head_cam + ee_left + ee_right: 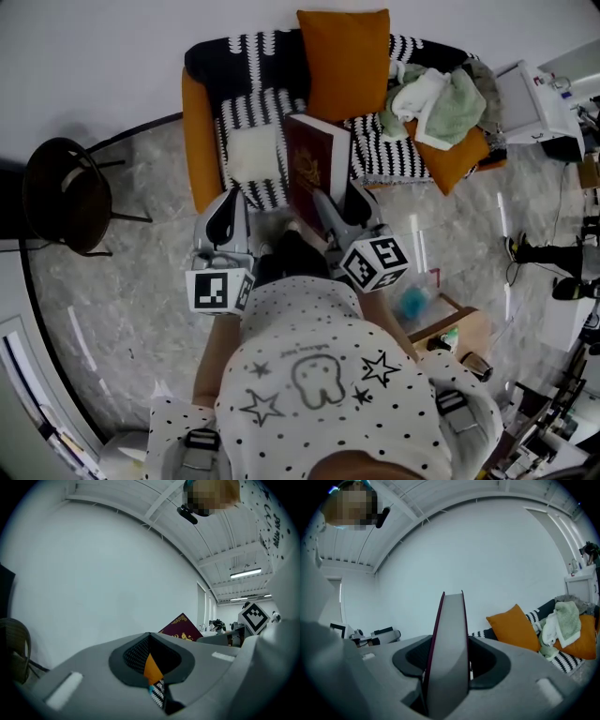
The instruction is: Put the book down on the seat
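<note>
Head view and both gripper views. A person in a dotted white shirt (319,375) stands at the front of a small sofa (202,141) that has orange sides and a black-and-white patterned cover.

The right gripper (342,208) is clamped on the lower edge of a maroon hardback book (317,159). In the right gripper view the grey page block stands edge-on between its two jaws, with a maroon cover on either side. The book is upright and slightly tilted, over the front middle of the sofa seat (375,155). No view shows whether it touches the seat.

The left gripper (228,211) hangs at the sofa's front edge, to the book's left and apart from it. Its jaws are drawn together with nothing between them.

A white cushion (253,155) lies on the seat just left of the book. An orange cushion (344,61) leans against the sofa back. At the sofa's right end, pale green and white cloths (436,103) are heaped on a second orange cushion (455,155). A dark round chair (66,197) stands well left of the sofa on the marbled floor (141,281).
</note>
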Tool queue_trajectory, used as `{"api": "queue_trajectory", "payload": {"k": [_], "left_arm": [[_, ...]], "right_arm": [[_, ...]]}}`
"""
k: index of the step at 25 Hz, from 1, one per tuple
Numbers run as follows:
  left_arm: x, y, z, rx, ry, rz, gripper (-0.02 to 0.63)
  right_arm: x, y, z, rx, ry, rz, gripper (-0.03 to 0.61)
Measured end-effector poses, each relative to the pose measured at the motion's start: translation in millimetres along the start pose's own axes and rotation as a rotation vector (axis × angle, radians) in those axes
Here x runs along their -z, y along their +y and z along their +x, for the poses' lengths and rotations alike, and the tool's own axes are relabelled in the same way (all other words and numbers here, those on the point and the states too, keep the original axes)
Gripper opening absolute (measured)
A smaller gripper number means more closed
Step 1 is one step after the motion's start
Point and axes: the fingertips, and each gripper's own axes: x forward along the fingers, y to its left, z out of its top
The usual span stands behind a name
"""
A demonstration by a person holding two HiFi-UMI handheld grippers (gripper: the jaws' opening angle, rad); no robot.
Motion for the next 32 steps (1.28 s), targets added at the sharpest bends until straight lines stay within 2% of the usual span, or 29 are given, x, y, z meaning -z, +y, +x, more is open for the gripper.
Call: {"api": "queue_trajectory", "payload": {"k": [18, 25, 32], "left_arm": [[-6, -16, 88, -0.051, -0.027, 0.001, 0.002], [0, -15, 99, -0.099, -0.038, 0.007, 0.002], [9, -7, 107, -0.089, -0.015, 0.026, 0.000]], "right_arm": [[-35, -71, 47, -0.065, 0.032, 0.007, 0.224], [-35, -90, 51, -0.081, 0.048, 0.004, 0.224], [-36, -94, 57, -0.081, 0.049, 0.011, 0.224]]}}
